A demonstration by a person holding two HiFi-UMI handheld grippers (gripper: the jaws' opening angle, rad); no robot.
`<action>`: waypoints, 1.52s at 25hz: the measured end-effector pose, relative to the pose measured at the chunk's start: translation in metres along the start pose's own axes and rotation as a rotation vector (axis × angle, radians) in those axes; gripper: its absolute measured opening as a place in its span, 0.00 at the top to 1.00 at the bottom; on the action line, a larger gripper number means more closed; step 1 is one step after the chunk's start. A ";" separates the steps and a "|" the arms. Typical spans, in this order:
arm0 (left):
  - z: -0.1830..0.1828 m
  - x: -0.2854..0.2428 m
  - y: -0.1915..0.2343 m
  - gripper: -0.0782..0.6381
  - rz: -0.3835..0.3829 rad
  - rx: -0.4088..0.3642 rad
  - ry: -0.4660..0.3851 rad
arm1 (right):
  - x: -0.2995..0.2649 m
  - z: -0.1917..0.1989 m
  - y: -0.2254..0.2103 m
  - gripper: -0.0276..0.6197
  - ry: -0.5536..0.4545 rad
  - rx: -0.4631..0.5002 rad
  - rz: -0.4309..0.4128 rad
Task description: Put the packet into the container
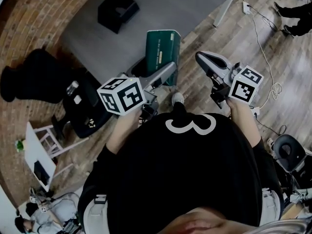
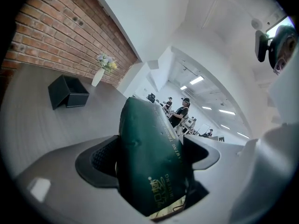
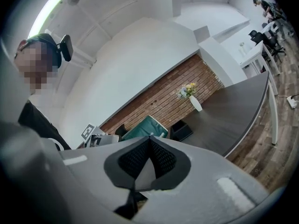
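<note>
My left gripper (image 1: 170,68) is shut on a dark green packet (image 1: 163,50), which it holds upright above the near edge of the grey table (image 1: 97,38). In the left gripper view the packet (image 2: 149,157) fills the gap between both black pads. The black open container (image 1: 117,11) stands farther back on the table, well apart from the packet; it also shows as a box on its side (image 2: 67,91). My right gripper (image 1: 202,58) hangs to the right of the packet, shut and holding nothing, its pads meeting at the tip (image 3: 149,141). From there the packet (image 3: 145,127) and container (image 3: 181,130) are visible.
A white vase with flowers (image 2: 99,74) stands at the table's far end by the brick wall. Black bags (image 1: 80,106) and a white stool (image 1: 41,150) sit on the floor at left. Cables (image 1: 270,62) run over the wooden floor at right, near an office chair (image 1: 287,152).
</note>
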State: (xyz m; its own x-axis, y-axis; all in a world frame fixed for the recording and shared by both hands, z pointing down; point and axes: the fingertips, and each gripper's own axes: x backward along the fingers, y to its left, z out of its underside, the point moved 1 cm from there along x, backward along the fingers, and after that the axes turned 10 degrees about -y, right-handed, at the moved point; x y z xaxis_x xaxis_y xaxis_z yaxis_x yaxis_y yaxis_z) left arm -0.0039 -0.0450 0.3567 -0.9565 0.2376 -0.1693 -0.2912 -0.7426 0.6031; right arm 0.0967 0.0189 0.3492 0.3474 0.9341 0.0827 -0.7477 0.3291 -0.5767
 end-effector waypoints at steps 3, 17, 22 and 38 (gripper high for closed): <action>-0.020 -0.018 0.029 0.26 -0.022 0.016 -0.011 | -0.030 -0.007 -0.022 0.95 0.017 -0.010 -0.006; -0.046 -0.046 0.086 0.26 -0.081 -0.014 -0.103 | -0.086 -0.006 -0.067 0.95 0.047 0.027 -0.089; -0.056 -0.051 0.098 0.26 -0.149 -0.020 -0.150 | -0.107 -0.011 -0.082 0.95 0.069 0.013 -0.172; -0.118 -0.080 0.145 0.26 -0.465 0.018 -0.383 | -0.211 -0.059 -0.144 0.95 0.275 -0.033 -0.451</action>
State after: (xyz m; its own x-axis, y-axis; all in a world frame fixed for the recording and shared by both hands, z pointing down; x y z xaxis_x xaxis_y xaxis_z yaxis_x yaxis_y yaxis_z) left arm 0.0286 -0.2458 0.3653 -0.6535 0.7460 -0.1277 -0.6740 -0.4969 0.5466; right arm 0.1649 -0.2334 0.3668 0.7694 0.6285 0.1142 -0.4734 0.6810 -0.5587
